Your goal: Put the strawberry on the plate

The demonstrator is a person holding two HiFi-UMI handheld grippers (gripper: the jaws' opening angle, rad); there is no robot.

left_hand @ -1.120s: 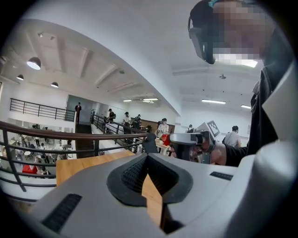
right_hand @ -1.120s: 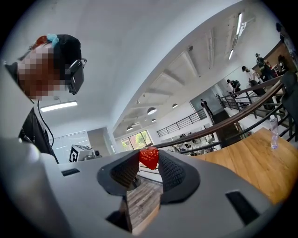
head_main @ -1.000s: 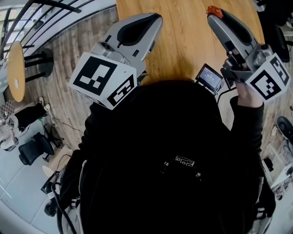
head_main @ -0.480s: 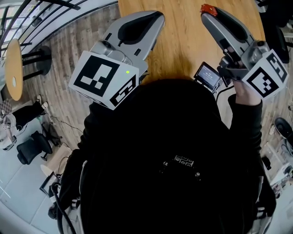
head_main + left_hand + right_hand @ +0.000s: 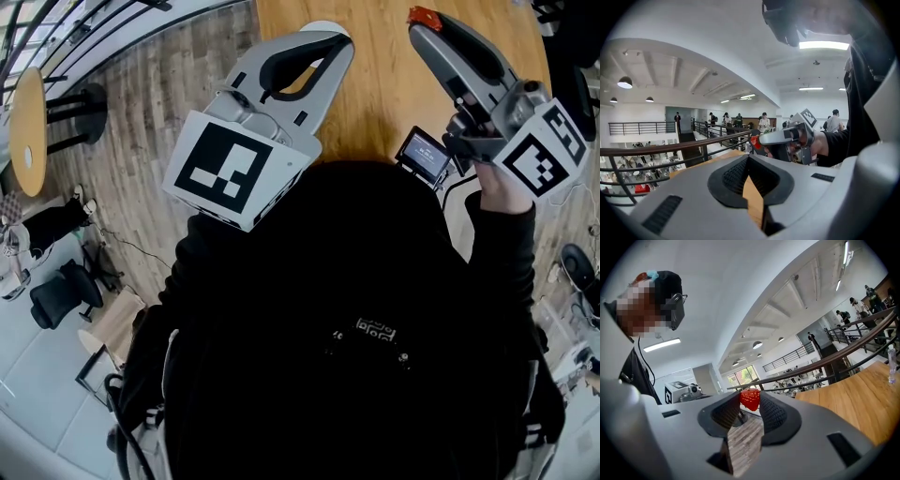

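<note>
- Right hand-held gripper [image 5: 427,23]: jaws partly closed on the strawberry [image 5: 750,398], which is pinched at the very tips and carried in the air above the wooden surface [image 5: 384,94].
- Left hand-held gripper [image 5: 330,37]: jaw tips together with nothing between them, held over the near edge of the surface.
- Containers: no view shows a plate, so nothing can be said about its position or contents.
- Risk 1: the hold is at the tips only, so a tilt or a jolt could let the fruit slip and roll off the edge to the floor.
- Risk 2: squeezing tighter would probably bruise the soft fruit.
- Risk 3: with the plate unseen, releasing now would land the fruit on bare wood.
</note>
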